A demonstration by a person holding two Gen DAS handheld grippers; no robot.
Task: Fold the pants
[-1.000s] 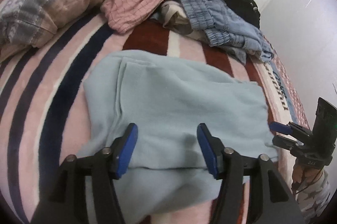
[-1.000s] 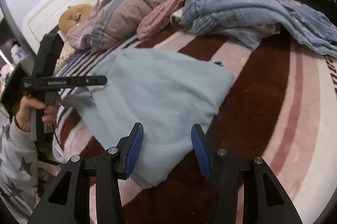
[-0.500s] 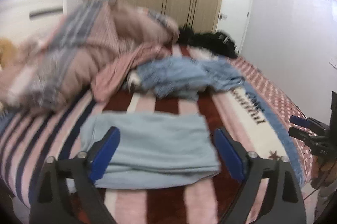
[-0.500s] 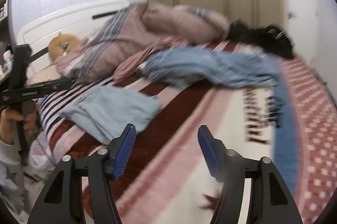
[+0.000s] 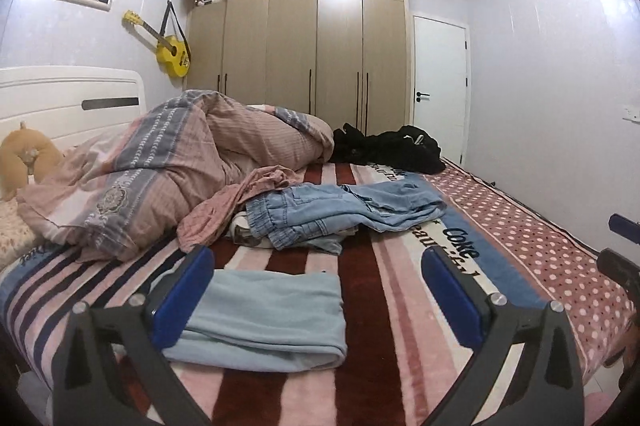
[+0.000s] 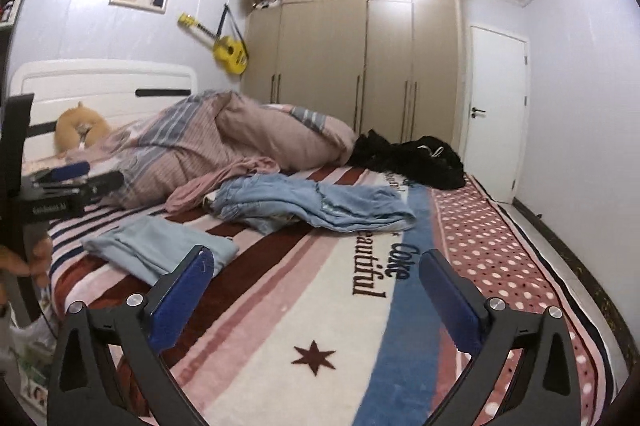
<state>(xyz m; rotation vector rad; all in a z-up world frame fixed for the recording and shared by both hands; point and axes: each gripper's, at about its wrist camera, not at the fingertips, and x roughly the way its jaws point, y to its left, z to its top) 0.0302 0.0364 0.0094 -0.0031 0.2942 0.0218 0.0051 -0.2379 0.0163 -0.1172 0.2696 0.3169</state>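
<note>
Both grippers have pulled back and up from the pale blue pants [image 5: 264,318], which lie folded on the striped blanket [image 5: 360,306] just ahead of the left gripper [image 5: 316,298] (jaws spread, empty). The right gripper [image 6: 316,296], also released, has them ahead-left.

Bed with striped blanket [image 5: 360,306] carries folded light-blue pants [image 5: 272,318] near front edge, denim pile [image 5: 340,214], pink duvet [image 5: 180,166], black clothes [image 5: 392,150] at far end.
</note>
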